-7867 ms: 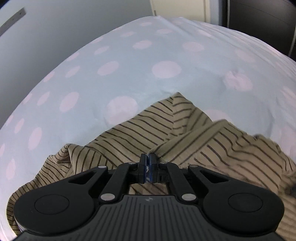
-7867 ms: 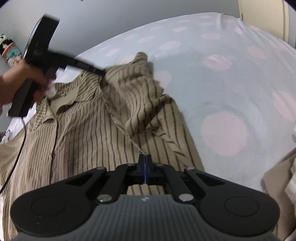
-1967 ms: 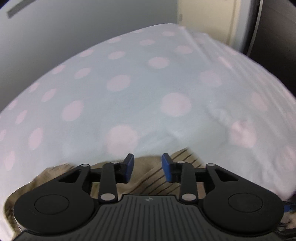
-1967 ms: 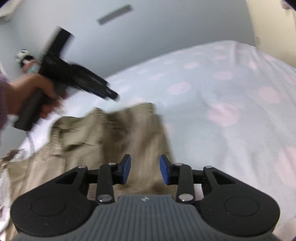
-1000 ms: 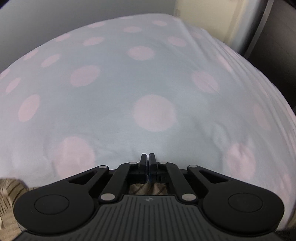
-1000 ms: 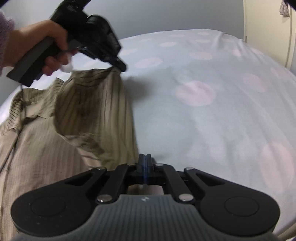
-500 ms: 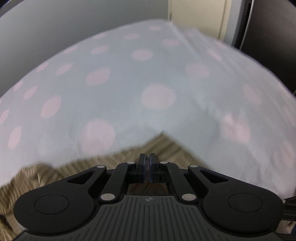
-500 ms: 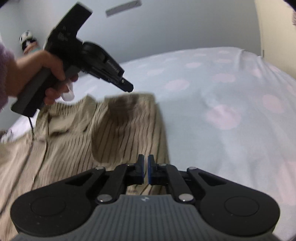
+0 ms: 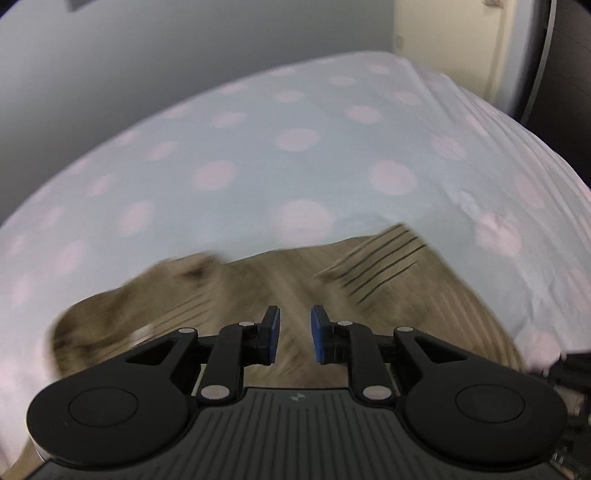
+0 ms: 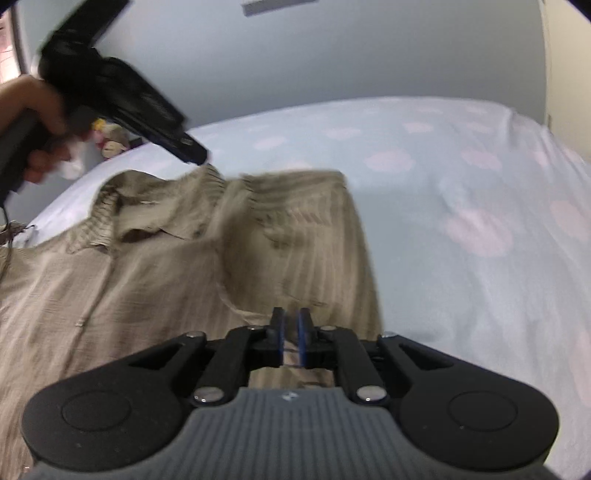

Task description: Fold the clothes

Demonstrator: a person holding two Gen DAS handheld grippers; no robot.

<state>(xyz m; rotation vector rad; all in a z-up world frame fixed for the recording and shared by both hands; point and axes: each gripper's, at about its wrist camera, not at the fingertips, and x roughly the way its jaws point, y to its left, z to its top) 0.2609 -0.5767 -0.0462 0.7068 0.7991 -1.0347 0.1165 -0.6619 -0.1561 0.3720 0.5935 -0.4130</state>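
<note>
My right gripper [image 10: 290,329] and left gripper [image 9: 293,334] are opening, nothing between them; the striped shirt [image 10: 177,273] lies lengthwise, collar toward the bed [image 10: 461,206]'s far edge.

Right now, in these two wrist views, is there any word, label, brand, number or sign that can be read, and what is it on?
None can be read.
Left gripper: a tiny pale mark on its body, a logo shape, no letters.
Right gripper: the same tiny mark, too small to read.
Striped shirt: no label showing.
Dotted bedsheet: pink dots only, no text.
Grey strip on the wall: blurred, nothing legible.
</note>
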